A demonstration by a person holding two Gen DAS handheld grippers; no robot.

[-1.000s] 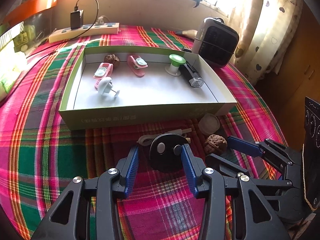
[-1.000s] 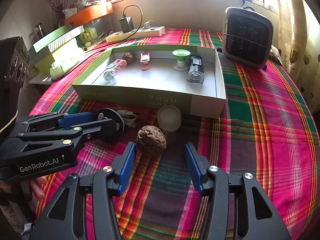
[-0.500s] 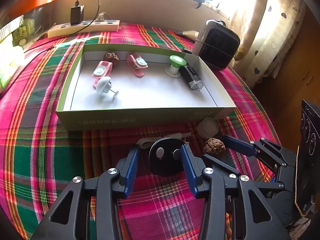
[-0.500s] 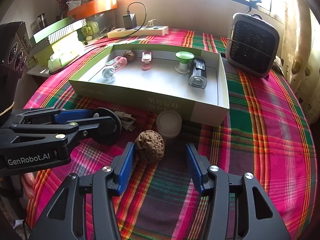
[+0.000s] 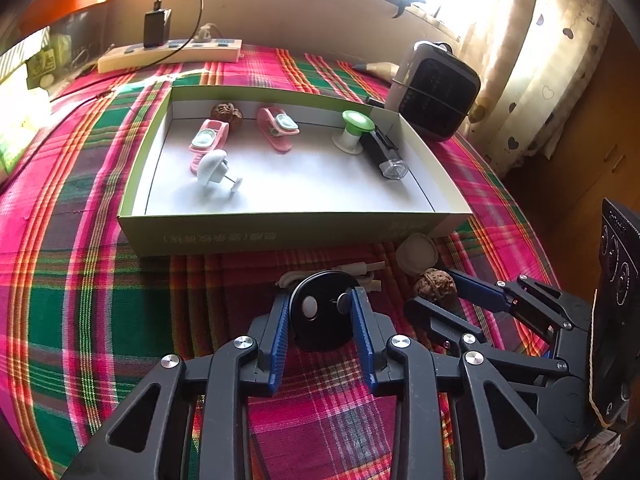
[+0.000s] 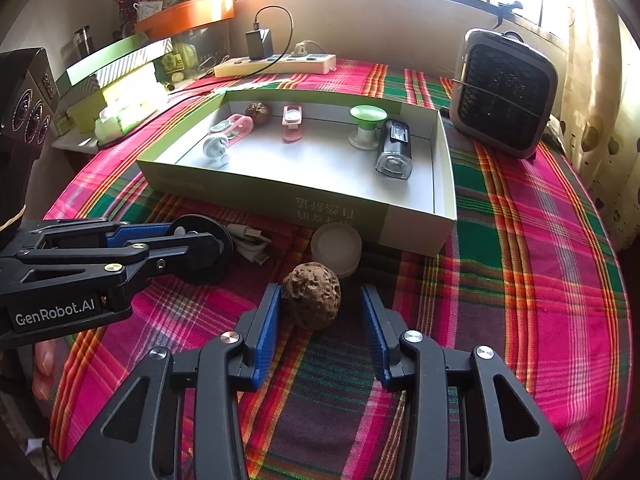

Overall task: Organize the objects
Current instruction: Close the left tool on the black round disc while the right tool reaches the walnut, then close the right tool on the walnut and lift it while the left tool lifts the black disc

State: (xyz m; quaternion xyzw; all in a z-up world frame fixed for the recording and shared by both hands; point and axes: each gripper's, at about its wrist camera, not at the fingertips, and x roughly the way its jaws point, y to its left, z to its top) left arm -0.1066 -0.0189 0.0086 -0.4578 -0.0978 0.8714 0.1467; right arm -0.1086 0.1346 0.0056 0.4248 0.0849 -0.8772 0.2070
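Left gripper [image 5: 322,316]: clamped on black disc [image 5: 320,312].
Right gripper [image 6: 320,320]: wide; walnut [image 6: 312,300] between fingers, touching left pad only.

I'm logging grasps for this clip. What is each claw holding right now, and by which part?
The left claw grips the black disc across its sides. The right claw straddles the walnut: one pad touching, the other apart, so not gripped.

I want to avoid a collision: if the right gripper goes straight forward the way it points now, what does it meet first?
The walnut, which already sits between the open fingers of the right gripper. Just behind it lies the white round lid, then the green box wall. Depth between these is uncertain.
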